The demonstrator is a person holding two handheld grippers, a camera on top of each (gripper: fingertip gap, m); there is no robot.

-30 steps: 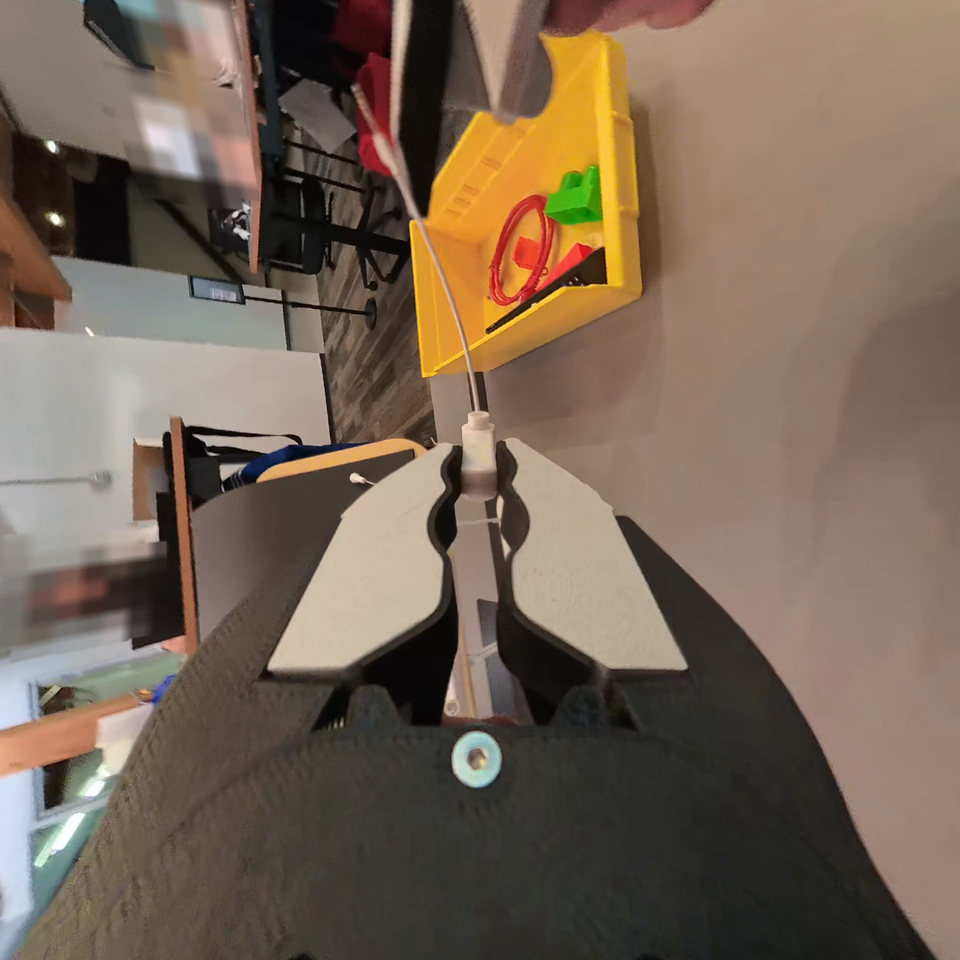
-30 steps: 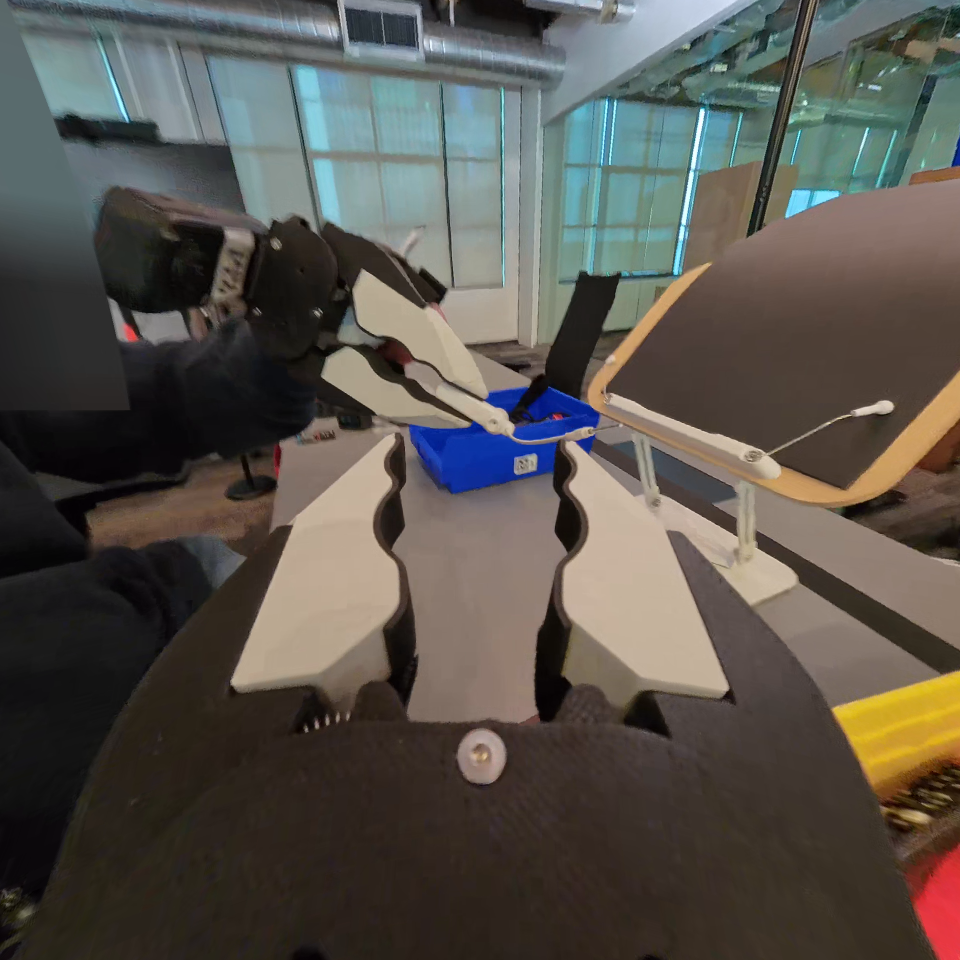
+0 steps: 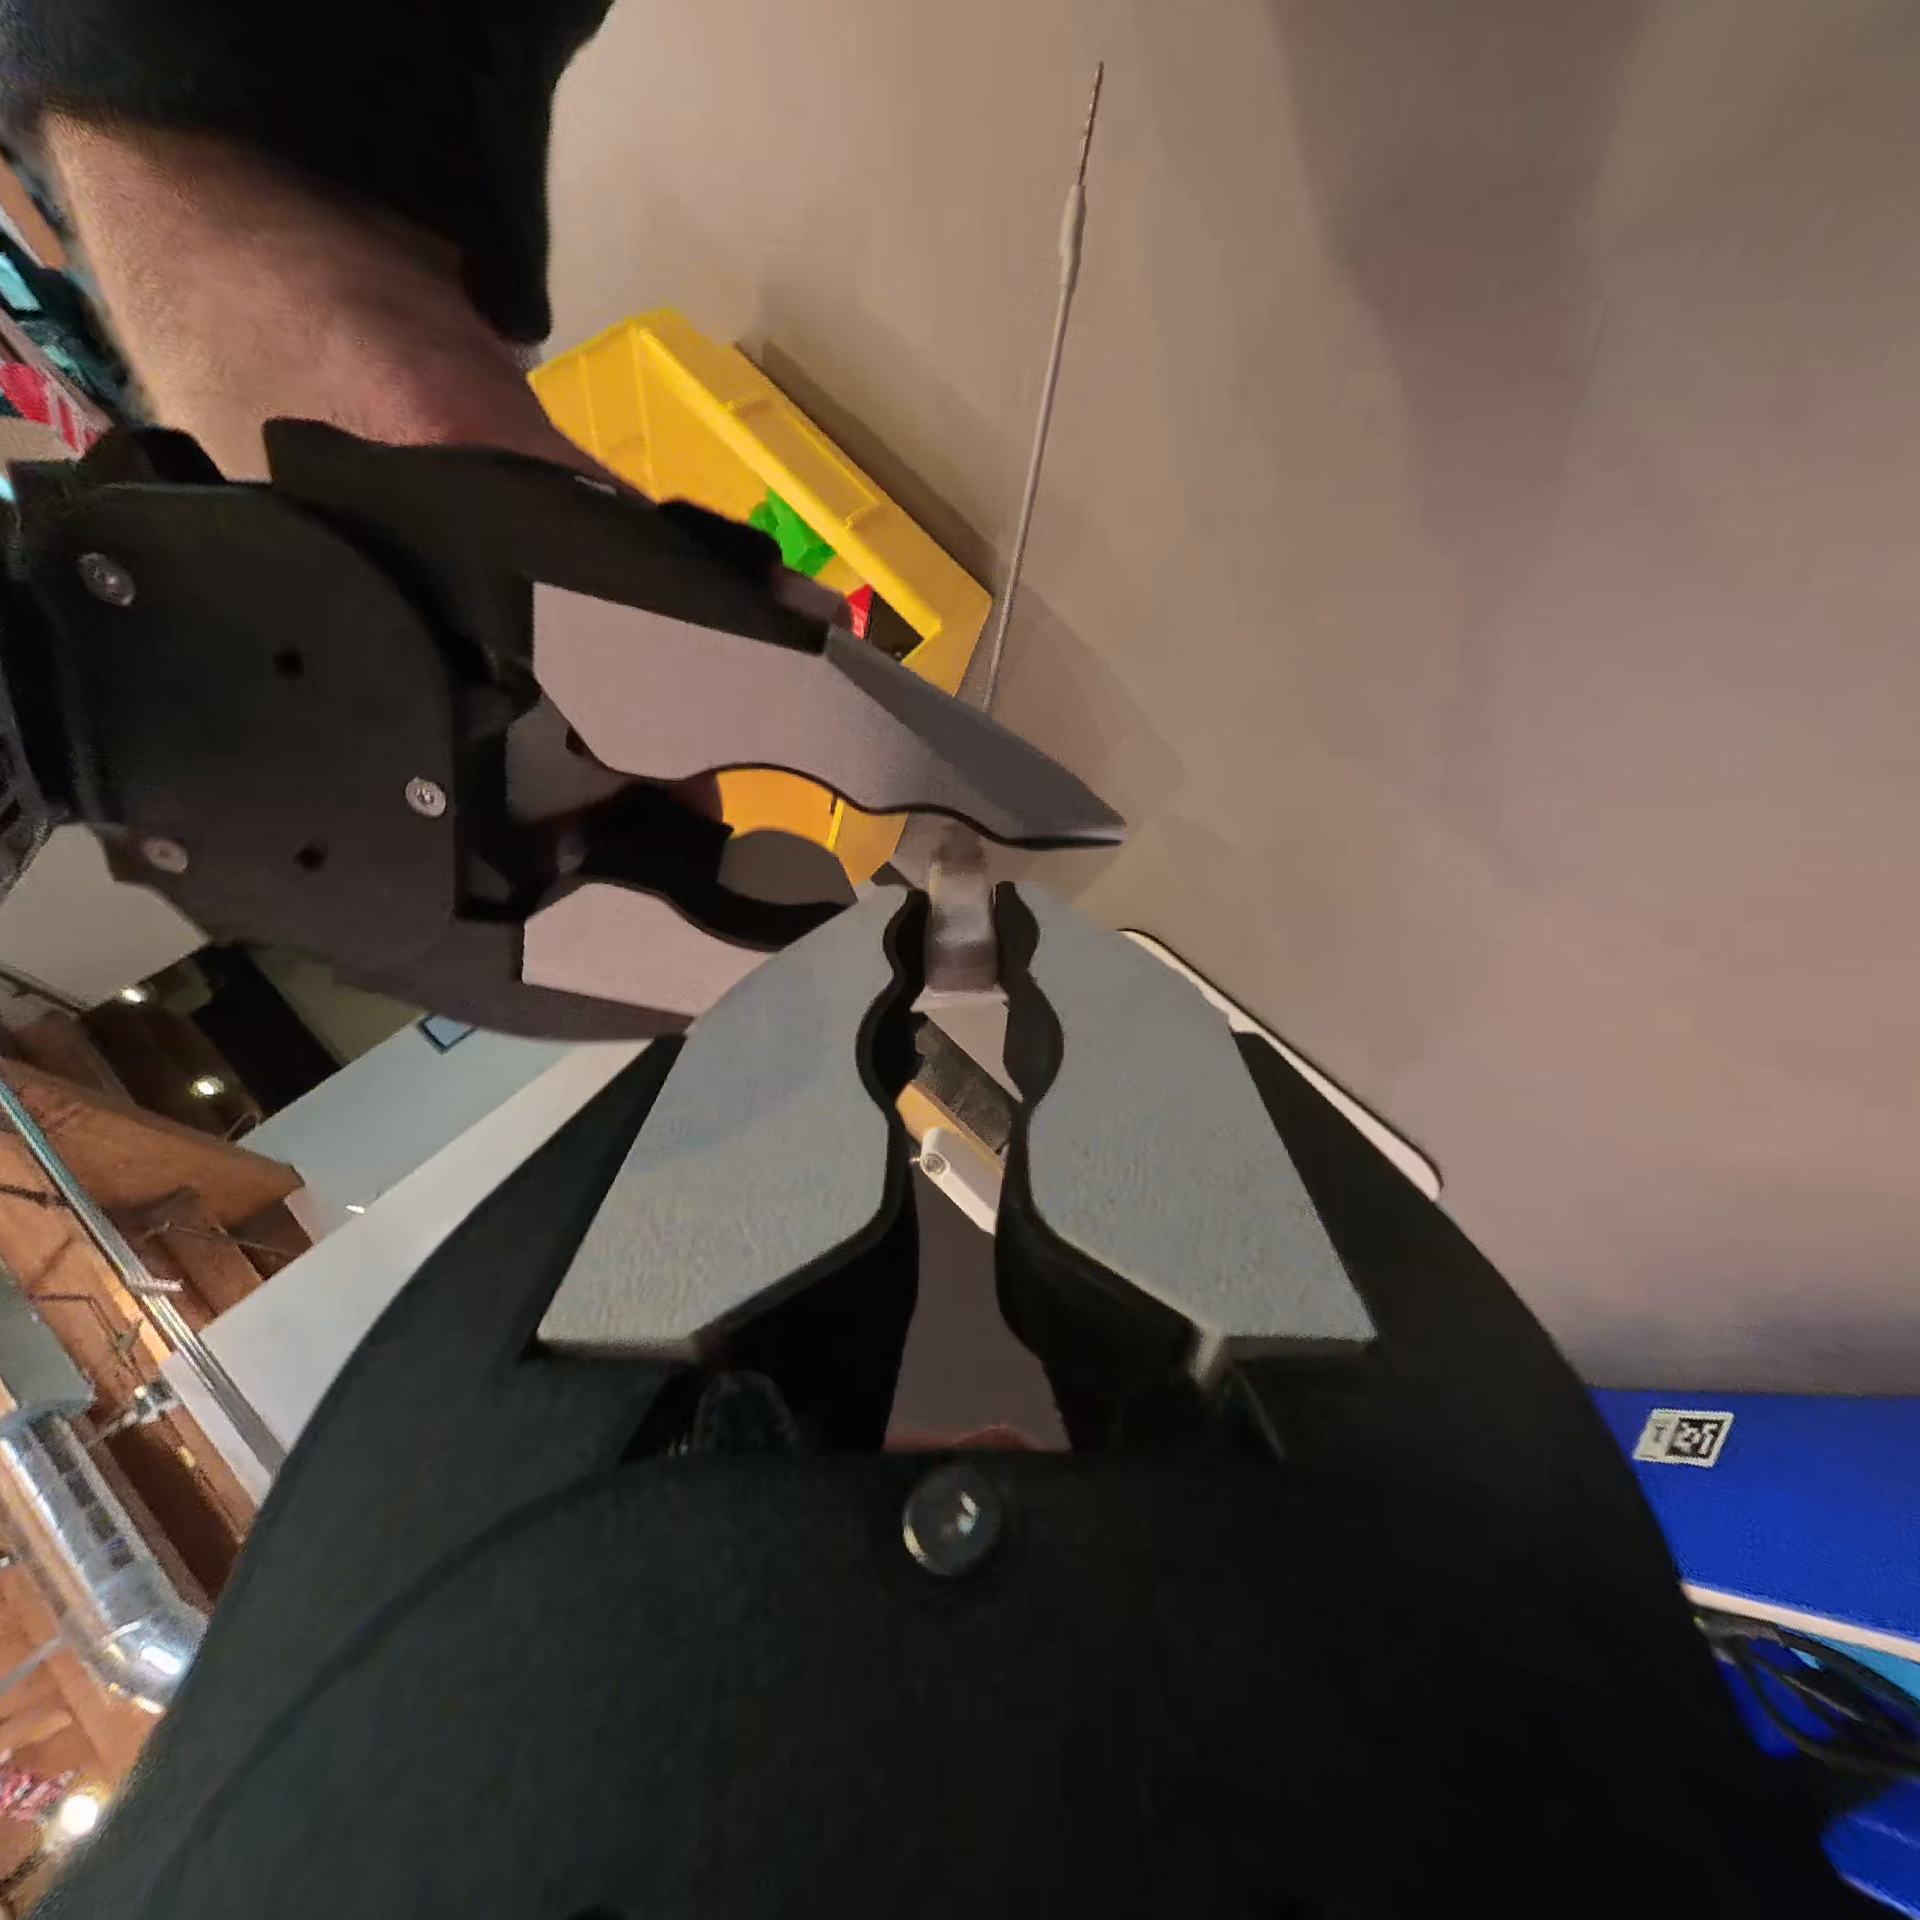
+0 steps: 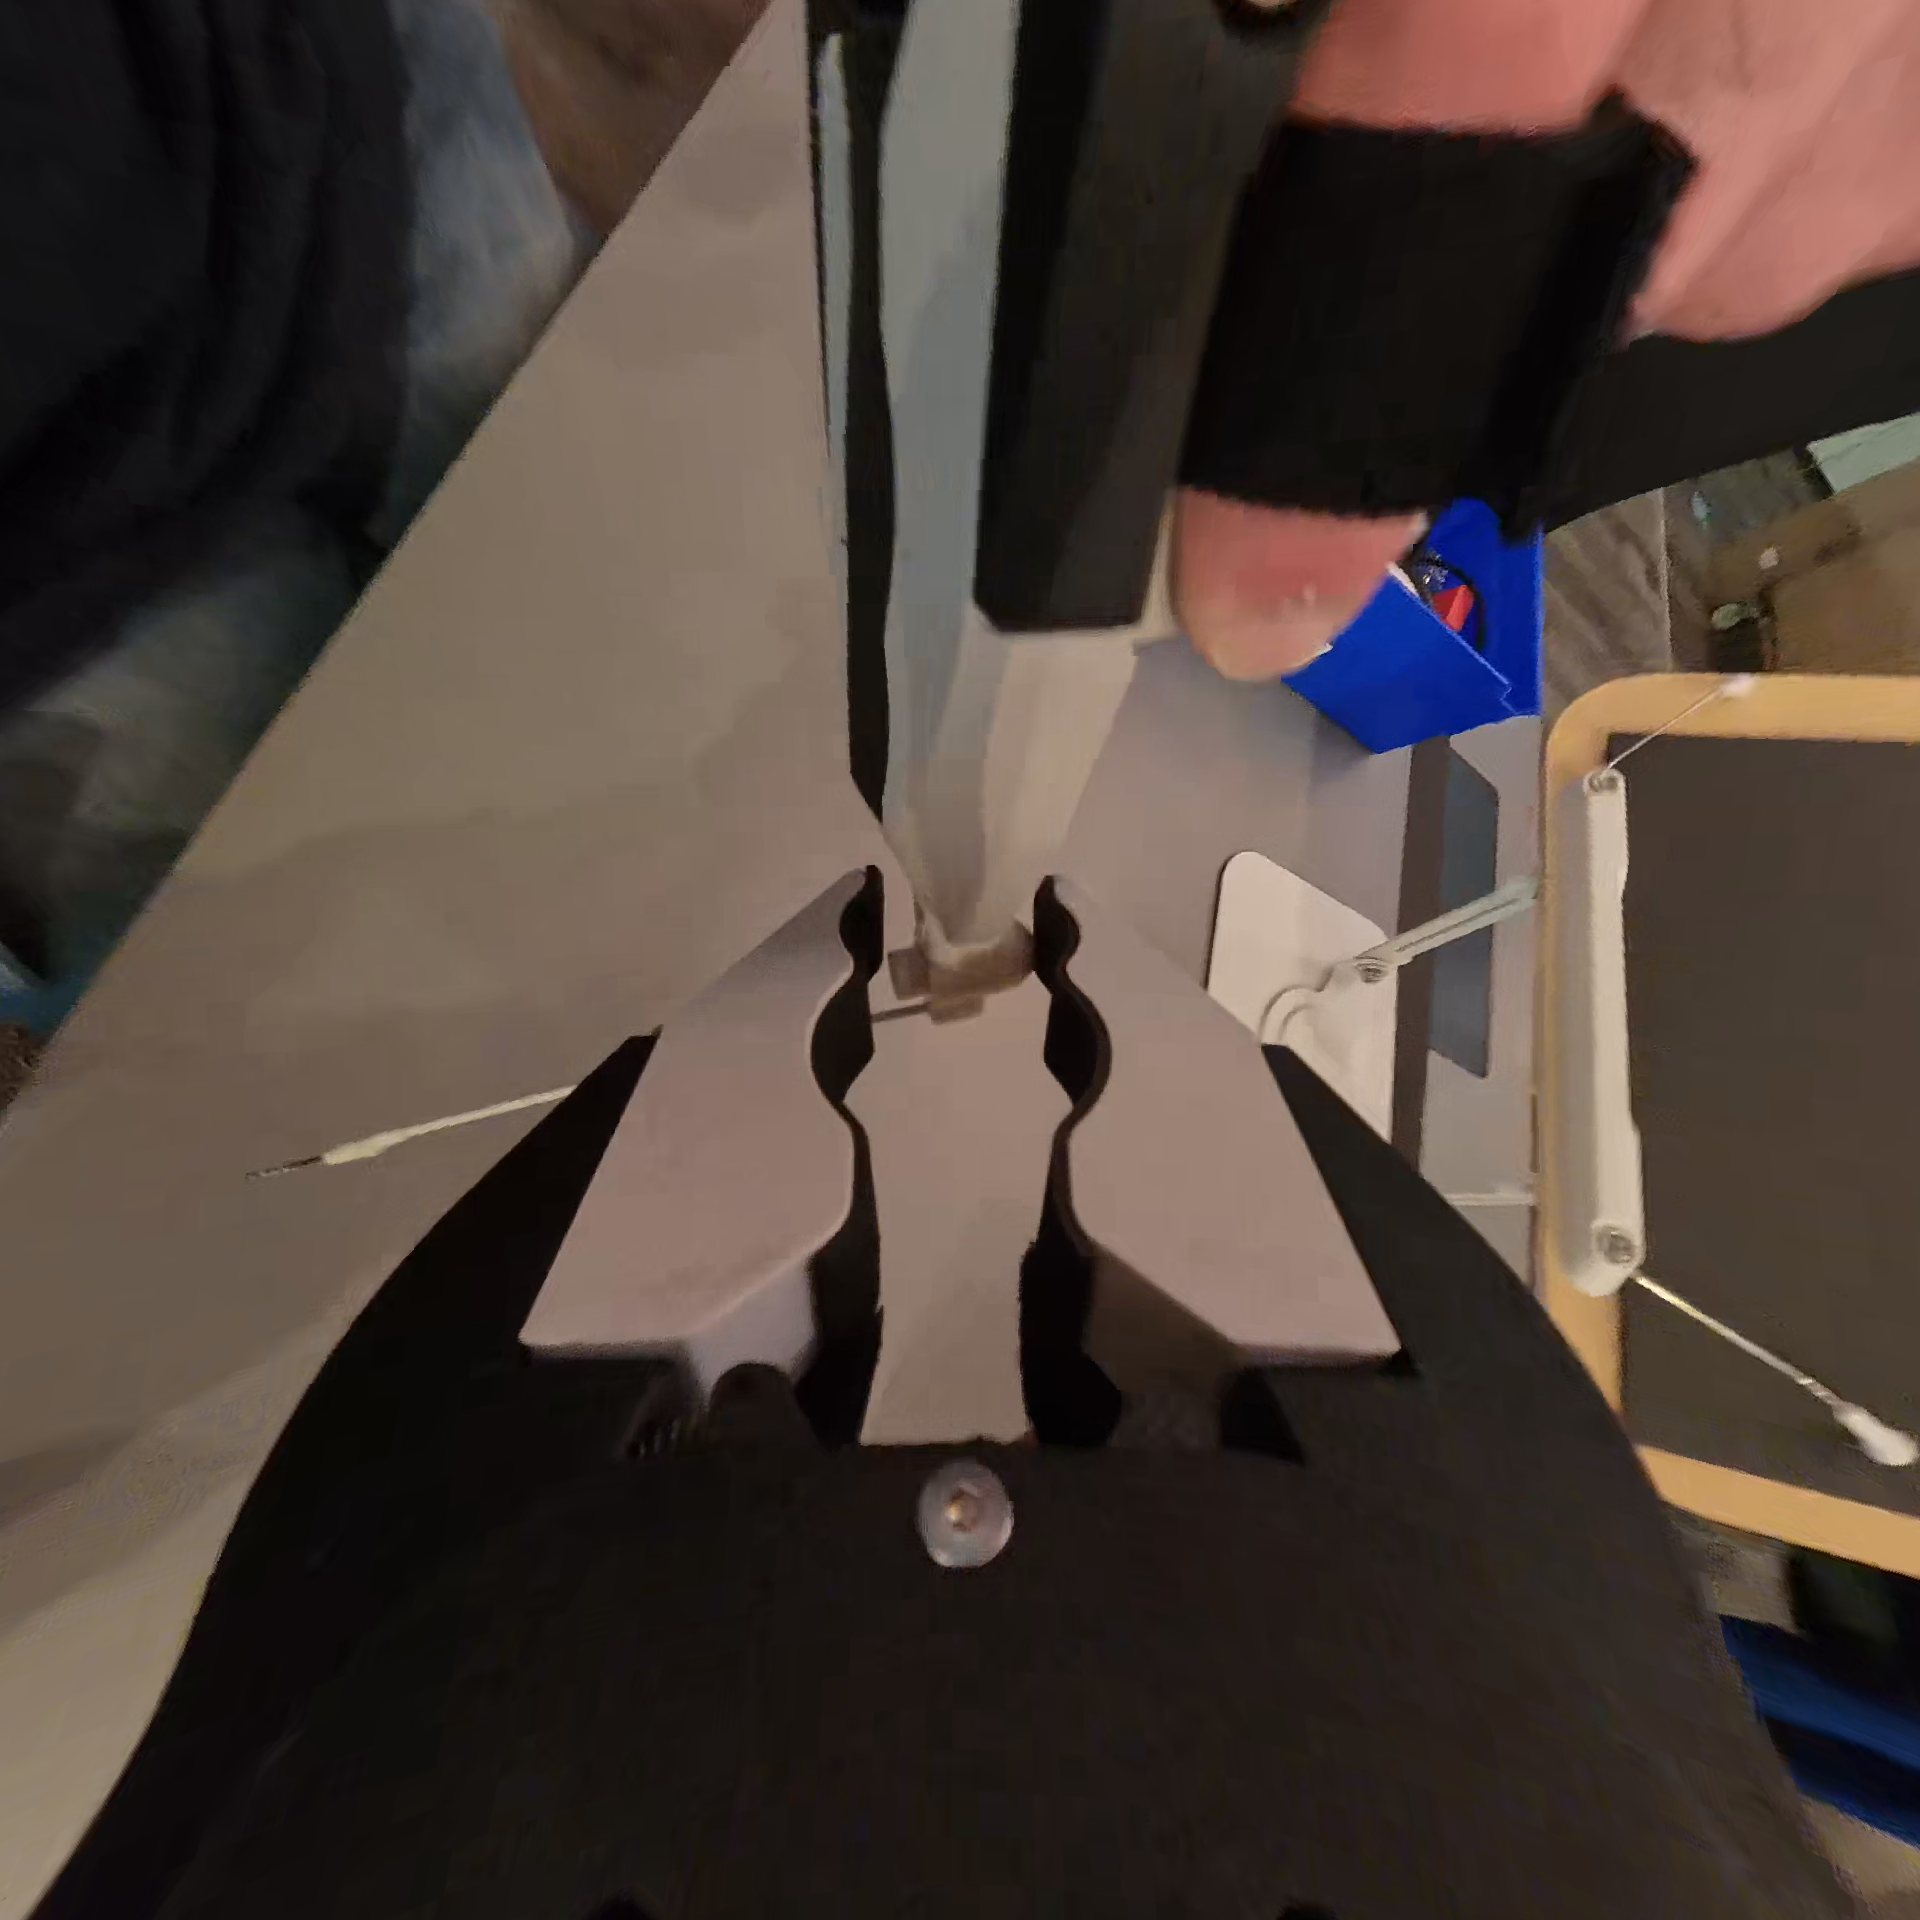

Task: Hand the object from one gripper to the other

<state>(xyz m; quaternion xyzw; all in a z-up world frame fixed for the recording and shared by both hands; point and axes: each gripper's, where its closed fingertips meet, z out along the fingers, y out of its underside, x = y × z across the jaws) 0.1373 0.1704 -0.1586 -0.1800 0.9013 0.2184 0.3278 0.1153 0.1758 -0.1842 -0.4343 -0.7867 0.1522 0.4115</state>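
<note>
The left gripper (image 3: 961,914) pinches the plug (image 3: 958,935) of a thin white cable (image 3: 1044,395) at its fingertips, above the grey table (image 3: 1558,520). The right gripper (image 4: 956,935) has its jaws narrowly apart around that same plug (image 4: 961,971), not yet clamped. The cable (image 4: 457,1120) trails left, looking light and limp. The hard plug seems the only sound hold; the cord would likely slip. A yellow bin (image 3: 707,416) sits beyond.

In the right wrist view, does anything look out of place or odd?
Nothing looks damaged or spilled. The left tongs hold the white cable by its plug, and its free end sticks out stiffly sideways over the table. The right tongs are open around the plug.
</note>
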